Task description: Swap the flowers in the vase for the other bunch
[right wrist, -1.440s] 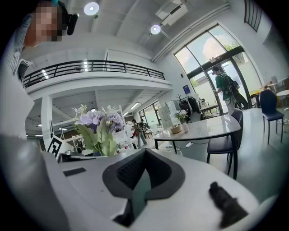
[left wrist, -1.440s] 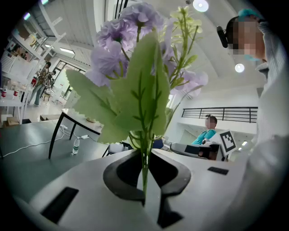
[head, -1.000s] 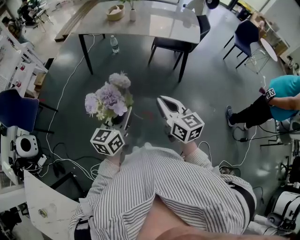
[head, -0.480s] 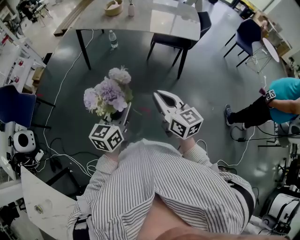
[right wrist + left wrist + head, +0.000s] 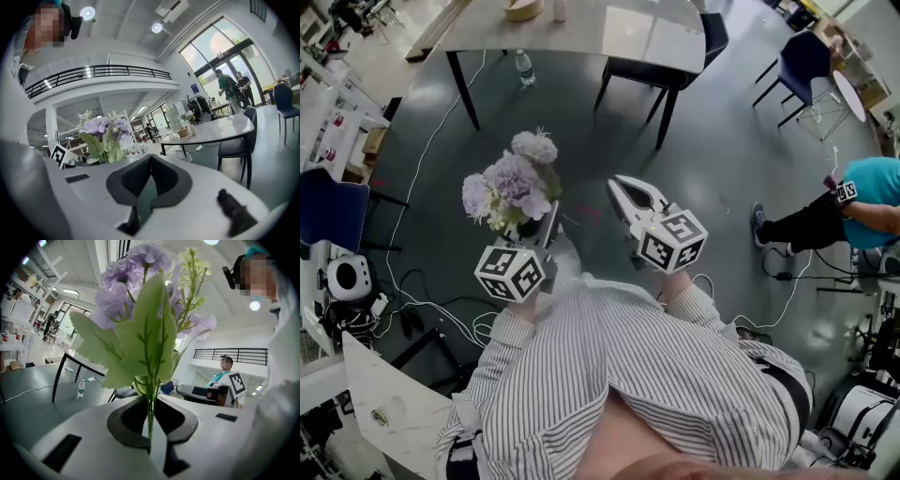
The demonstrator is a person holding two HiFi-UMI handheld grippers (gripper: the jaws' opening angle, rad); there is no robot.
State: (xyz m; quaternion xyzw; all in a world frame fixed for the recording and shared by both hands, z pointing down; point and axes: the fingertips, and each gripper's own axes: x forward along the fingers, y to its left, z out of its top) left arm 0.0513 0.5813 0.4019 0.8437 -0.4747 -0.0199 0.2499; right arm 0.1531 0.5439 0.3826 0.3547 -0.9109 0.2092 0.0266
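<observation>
A bunch of purple flowers [image 5: 511,180] with green leaves stands upright in my left gripper [image 5: 551,223], whose jaws are shut on the thin green stems [image 5: 150,414]. In the left gripper view the blooms [image 5: 140,282] and a big leaf fill the picture above the left gripper [image 5: 151,430]. My right gripper [image 5: 624,187] is held beside it, shut with nothing between its jaws. The right gripper view shows the right gripper [image 5: 150,164] pointing toward a light table [image 5: 220,125]. On that table stand a small vase with flowers [image 5: 190,118] and a basket [image 5: 183,131].
The table [image 5: 609,33] lies at the top of the head view, with dark chairs [image 5: 661,80] at it and a water bottle [image 5: 523,67] on the floor. Cables run across the dark floor. A seated person [image 5: 862,202] is at the right, and a blue chair [image 5: 333,211] at the left.
The table and its vase have slid toward the top edge of the head view. Both grippers stay in front of the body, the left still gripping the bunch.
</observation>
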